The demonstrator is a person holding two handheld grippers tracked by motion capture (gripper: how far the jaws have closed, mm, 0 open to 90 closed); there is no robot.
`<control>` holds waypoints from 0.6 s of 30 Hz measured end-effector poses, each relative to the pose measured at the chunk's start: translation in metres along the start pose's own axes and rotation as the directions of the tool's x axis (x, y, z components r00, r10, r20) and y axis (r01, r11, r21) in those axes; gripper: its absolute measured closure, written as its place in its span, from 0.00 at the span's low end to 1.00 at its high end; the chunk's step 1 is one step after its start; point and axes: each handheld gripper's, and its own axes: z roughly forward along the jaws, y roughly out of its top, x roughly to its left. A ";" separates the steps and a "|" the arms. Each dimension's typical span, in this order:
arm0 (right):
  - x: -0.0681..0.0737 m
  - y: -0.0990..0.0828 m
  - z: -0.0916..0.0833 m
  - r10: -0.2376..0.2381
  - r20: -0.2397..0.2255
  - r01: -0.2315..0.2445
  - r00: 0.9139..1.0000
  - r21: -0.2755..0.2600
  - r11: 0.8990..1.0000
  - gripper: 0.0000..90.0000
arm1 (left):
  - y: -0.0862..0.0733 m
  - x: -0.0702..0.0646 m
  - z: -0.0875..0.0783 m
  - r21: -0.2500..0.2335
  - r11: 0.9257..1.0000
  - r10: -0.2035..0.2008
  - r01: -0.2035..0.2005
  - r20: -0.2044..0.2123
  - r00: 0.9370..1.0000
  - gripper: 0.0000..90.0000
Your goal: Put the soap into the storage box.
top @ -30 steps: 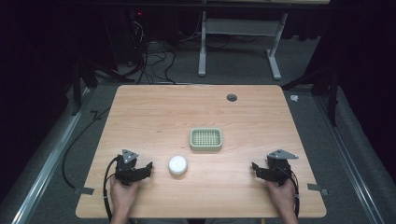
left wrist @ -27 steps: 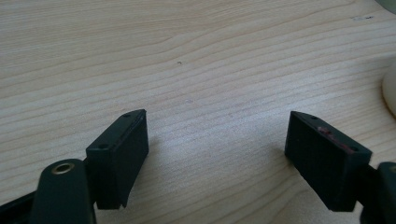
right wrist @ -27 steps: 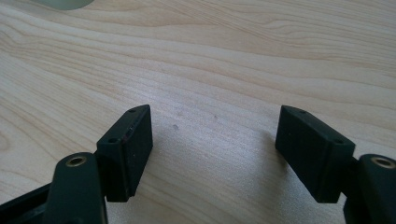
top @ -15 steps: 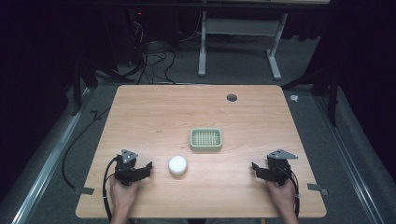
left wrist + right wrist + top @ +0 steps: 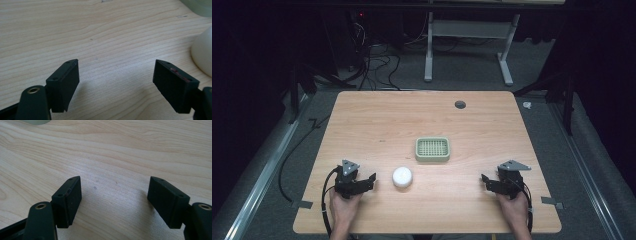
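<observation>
On the near left of the table (image 5: 362, 125), my left gripper (image 5: 371, 179) rests low on the wood, jaws spread wide with nothing between them. The left gripper view confirms it: bare grain between the two black jaws, and the white round piece (image 5: 203, 53) off to the right of the right-hand jaw, near but not touching.

Just right of that gripper in the high view sits the same white round piece (image 5: 402, 176), free on the table, clear of everything else. I judge it to be a small bar of soap or a similar puck: rounded top, smooth pale surface. Expected handling: light, stiff, likely slippery, and the domed shape gives the jaws little flat to bite on. Best hold is across the widest part, low on the sides, jaws level with the table, closing gently so it does not squirt out.

Further right and a little farther away lies the green slatted tray (image 5: 432, 149), flat, empty, apart from the white piece. It looks like rigid plastic, light enough to slide if nudged.

At the near right, my right gripper (image 5: 484, 178) also sits low with jaws fully apart, empty; the right gripper view shows only wood between them. It is well apart from both things.
</observation>
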 end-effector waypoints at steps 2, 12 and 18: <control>0.000 0.000 0.000 -0.001 -0.001 0.001 1.000 -0.001 1.000 0.31 | 0.002 -0.003 -0.002 0.005 1.000 0.010 -0.011 0.008 1.000 0.24; 0.000 0.000 0.000 0.000 0.001 0.000 1.000 -0.001 1.000 0.31 | 0.010 -0.012 -0.014 0.007 0.999 0.033 -0.034 0.035 0.999 0.24; 0.000 0.000 0.000 -0.002 -0.003 0.002 1.000 -0.001 1.000 0.31 | 0.015 -0.019 -0.020 0.004 0.999 0.040 -0.041 0.048 0.998 0.24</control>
